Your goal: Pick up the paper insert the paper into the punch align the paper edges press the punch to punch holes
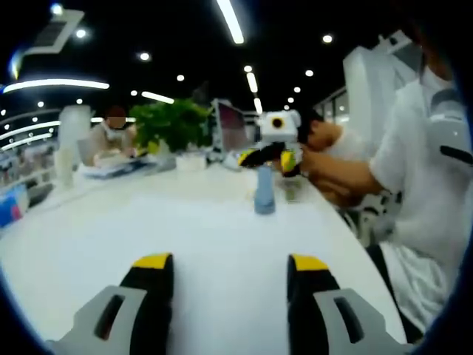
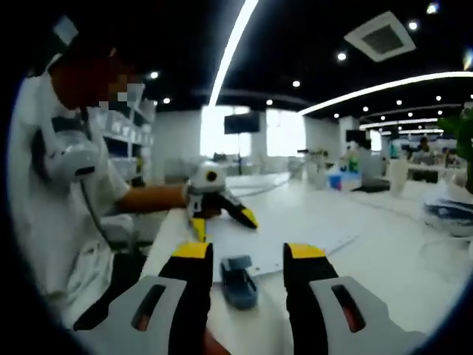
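A small blue punch [image 2: 239,281] lies on the white table [image 2: 384,259], just ahead of my right gripper [image 2: 248,250] and in line with the gap between its open jaws. A white sheet of paper [image 2: 295,240] lies flat beyond the punch. In the left gripper view the punch [image 1: 264,194] stands farther off, mid-table. My left gripper [image 1: 230,261] is open over bare tabletop with nothing between its fingers. Each gripper appears in the other's view, held in a hand: the right gripper [image 1: 267,157] behind the punch, the left gripper [image 2: 223,222] past the paper's near corner.
The person [image 1: 421,185] in a white shirt sits at the table's edge [image 1: 355,244]. A green plant [image 1: 171,124], a monitor [image 1: 230,127] and a stack of papers [image 1: 111,168] stand at the far end, where another person [image 1: 111,137] sits.
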`<move>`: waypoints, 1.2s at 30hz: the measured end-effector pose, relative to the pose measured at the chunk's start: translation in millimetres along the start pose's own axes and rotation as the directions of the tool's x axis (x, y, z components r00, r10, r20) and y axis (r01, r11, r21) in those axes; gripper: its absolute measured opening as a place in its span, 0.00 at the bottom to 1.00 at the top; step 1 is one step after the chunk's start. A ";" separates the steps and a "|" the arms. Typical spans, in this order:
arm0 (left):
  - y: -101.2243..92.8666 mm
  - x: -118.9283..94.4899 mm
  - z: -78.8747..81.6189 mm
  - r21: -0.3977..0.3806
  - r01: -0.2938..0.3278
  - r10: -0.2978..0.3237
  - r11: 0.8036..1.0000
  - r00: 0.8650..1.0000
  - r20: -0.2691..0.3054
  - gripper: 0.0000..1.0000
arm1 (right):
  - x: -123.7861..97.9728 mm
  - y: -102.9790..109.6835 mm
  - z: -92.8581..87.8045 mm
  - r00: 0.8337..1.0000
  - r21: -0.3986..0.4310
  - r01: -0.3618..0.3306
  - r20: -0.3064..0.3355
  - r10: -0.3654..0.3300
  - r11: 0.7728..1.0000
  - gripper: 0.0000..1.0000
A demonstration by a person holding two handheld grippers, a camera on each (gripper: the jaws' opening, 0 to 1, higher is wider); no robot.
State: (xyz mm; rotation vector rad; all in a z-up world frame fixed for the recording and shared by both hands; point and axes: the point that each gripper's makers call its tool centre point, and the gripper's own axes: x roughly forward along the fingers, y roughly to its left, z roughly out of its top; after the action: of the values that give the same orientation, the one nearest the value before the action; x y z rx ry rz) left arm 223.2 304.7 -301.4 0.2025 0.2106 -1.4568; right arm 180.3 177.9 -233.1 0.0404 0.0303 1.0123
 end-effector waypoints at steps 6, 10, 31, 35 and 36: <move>0.9 -0.5 -0.4 -0.007 -0.004 0.004 1.000 1.000 -0.002 0.63 | -24.3 -33.7 -1.8 0.921 -0.054 0.389 0.008 -0.389 0.920 0.39; 2.1 -0.2 -3.5 0.010 -0.013 0.013 1.000 1.000 -0.019 0.63 | -44.0 -51.7 -30.1 0.756 -0.055 0.646 -0.093 -0.648 0.762 0.39; 1.6 -1.1 -0.2 0.015 -0.028 0.028 0.999 1.000 -0.012 0.63 | -36.2 -56.2 -50.7 0.598 -0.252 0.738 -0.184 -0.780 0.626 0.40; 3.0 -5.3 18.4 -0.035 -0.035 0.037 0.999 0.997 0.072 0.62 | -48.2 -60.7 -48.2 0.578 -0.158 0.785 -0.160 -0.800 0.599 0.40; 2.1 -4.1 24.1 -0.063 -0.028 0.035 0.998 0.995 0.097 0.62 | -50.2 -61.2 -47.7 0.578 -0.149 0.788 -0.156 -0.801 0.598 0.40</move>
State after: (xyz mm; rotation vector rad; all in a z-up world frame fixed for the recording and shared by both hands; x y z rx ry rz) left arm 225.3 302.5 -277.1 0.0835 0.1720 -1.4230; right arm 203.5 103.9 -283.3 -0.1347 0.1943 0.0835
